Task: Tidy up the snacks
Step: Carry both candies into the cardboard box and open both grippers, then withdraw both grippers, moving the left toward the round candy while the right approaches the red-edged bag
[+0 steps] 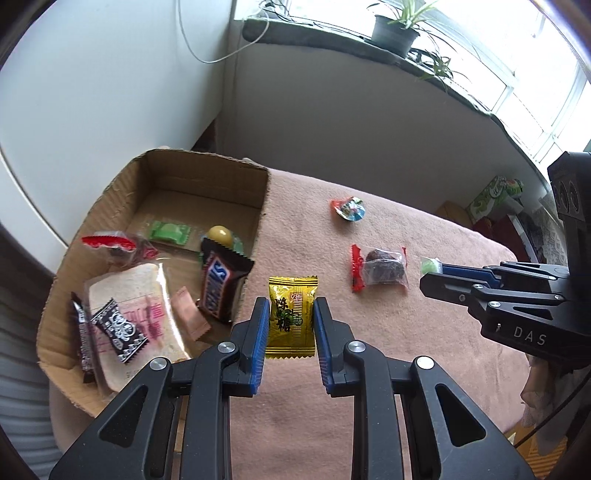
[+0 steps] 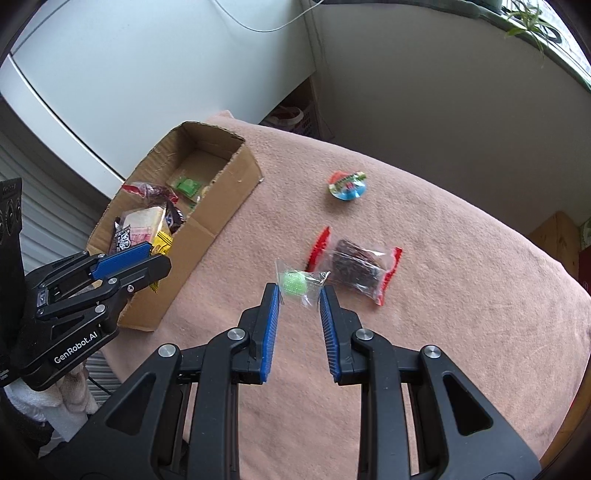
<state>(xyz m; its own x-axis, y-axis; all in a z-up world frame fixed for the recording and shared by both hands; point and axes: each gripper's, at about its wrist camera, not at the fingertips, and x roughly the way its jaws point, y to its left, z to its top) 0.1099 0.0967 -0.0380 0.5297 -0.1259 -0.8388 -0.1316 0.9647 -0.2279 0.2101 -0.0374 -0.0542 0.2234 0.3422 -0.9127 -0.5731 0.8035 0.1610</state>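
Note:
My left gripper (image 1: 289, 308) is shut on a yellow candy packet (image 1: 291, 317) and holds it above the pink cloth, just right of the cardboard box (image 1: 110, 192). The box holds a Snickers bar (image 1: 218, 284), wrapped bread (image 1: 129, 295), a green sweet (image 1: 170, 232) and other snacks. My right gripper (image 2: 299, 295) is open, its fingers either side of a green candy in clear wrap (image 2: 295, 282) on the cloth. A red-edged bag of dark dried fruit (image 2: 354, 269) and a round jelly cup (image 2: 347, 186) lie further out.
The pink cloth (image 2: 443, 295) covers a table with rounded edges. A white wall and cabinet stand behind the box. A windowsill with potted plants (image 1: 395, 29) runs along the back. Boxes (image 1: 495, 195) sit on the floor at the right.

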